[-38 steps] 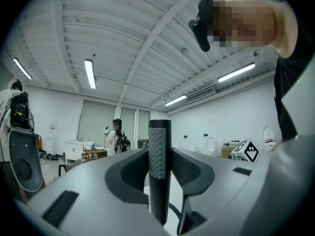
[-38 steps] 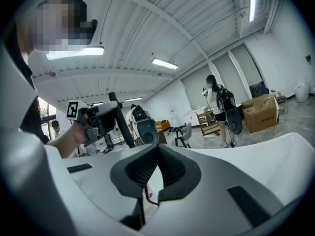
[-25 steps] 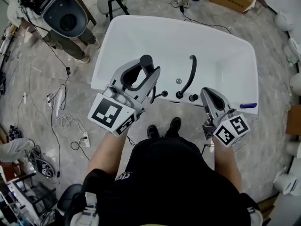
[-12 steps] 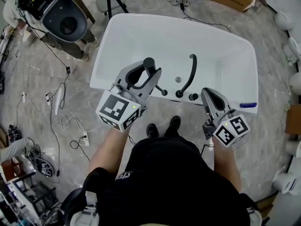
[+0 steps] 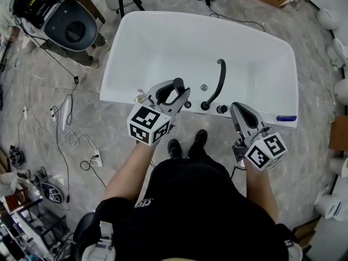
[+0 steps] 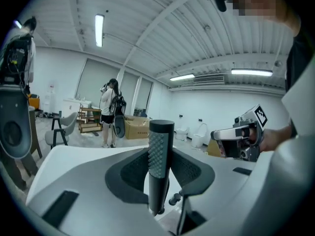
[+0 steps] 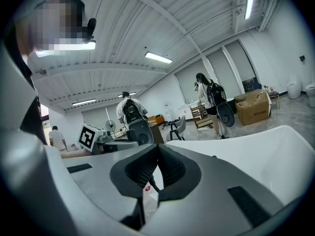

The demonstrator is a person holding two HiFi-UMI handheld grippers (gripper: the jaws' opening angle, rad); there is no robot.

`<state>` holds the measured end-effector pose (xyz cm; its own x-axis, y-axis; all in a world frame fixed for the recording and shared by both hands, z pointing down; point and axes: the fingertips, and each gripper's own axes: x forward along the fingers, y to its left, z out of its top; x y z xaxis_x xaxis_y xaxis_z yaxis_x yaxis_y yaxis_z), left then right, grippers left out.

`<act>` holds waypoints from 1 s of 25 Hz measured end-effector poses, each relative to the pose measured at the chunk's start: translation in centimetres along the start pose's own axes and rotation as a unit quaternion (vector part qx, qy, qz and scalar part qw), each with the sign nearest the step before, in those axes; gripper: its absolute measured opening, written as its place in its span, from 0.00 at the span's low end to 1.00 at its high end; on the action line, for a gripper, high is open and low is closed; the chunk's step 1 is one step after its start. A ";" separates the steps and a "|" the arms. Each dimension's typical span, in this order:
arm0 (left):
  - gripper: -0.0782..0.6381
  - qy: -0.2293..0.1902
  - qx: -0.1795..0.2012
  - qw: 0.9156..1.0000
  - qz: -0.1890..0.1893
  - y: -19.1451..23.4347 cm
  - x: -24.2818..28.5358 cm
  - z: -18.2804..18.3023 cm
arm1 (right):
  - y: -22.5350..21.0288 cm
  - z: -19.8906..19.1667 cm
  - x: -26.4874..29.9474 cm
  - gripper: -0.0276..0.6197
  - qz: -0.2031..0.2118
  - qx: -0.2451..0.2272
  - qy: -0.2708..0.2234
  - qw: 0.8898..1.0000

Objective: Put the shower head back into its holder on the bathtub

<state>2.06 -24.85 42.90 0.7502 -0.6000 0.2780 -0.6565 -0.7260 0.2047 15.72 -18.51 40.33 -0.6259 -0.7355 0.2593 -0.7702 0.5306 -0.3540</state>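
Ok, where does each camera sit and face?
Head view: on the head, steeply down onto the bathtub; arms, torso, shoes, left gripper, right gripper show.
Left gripper view: along its jaws, gripping the shower head, across the bathtub.
Right gripper view: along its shut jaws, over the bathtub.
Shared: each gripper view catches the other gripper.

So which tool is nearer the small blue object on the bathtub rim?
Right. The right tool is left of the small blue object; the left tool is beyond the curved black faucet.
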 end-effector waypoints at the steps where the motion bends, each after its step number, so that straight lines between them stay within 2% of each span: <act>1: 0.31 0.008 -0.011 1.000 -0.001 0.2 0.6 -0.9 | -0.3 -0.2 0.0 0.06 0.000 0.003 0.002 1.000; 5: 0.31 0.041 -0.044 0.998 0.004 1.2 3.2 -4.6 | -2.1 -0.9 0.0 0.06 -0.008 0.013 0.017 1.000; 9: 0.31 0.084 -0.060 0.995 0.010 2.6 6.3 -8.9 | -4.1 -2.7 0.7 0.07 -0.008 0.038 0.030 0.999; 18: 0.32 0.174 -0.066 0.983 0.001 3.8 10.5 -19.2 | -5.3 -8.1 2.2 0.07 -0.007 0.079 0.064 0.995; 22: 0.32 0.211 -0.063 0.975 0.018 5.1 11.6 -23.0 | -6.4 -10.3 2.5 0.06 -0.014 0.100 0.076 0.992; 25: 0.32 0.230 -0.054 0.972 0.012 5.0 12.4 -25.1 | -7.1 -11.3 2.3 0.06 -0.020 0.109 0.076 0.991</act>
<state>6.07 -27.53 70.90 0.6362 -0.3844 0.6689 -0.6961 -0.6599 0.2829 18.31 -19.19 53.63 -0.6201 -0.6733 0.4026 -0.7595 0.3868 -0.5230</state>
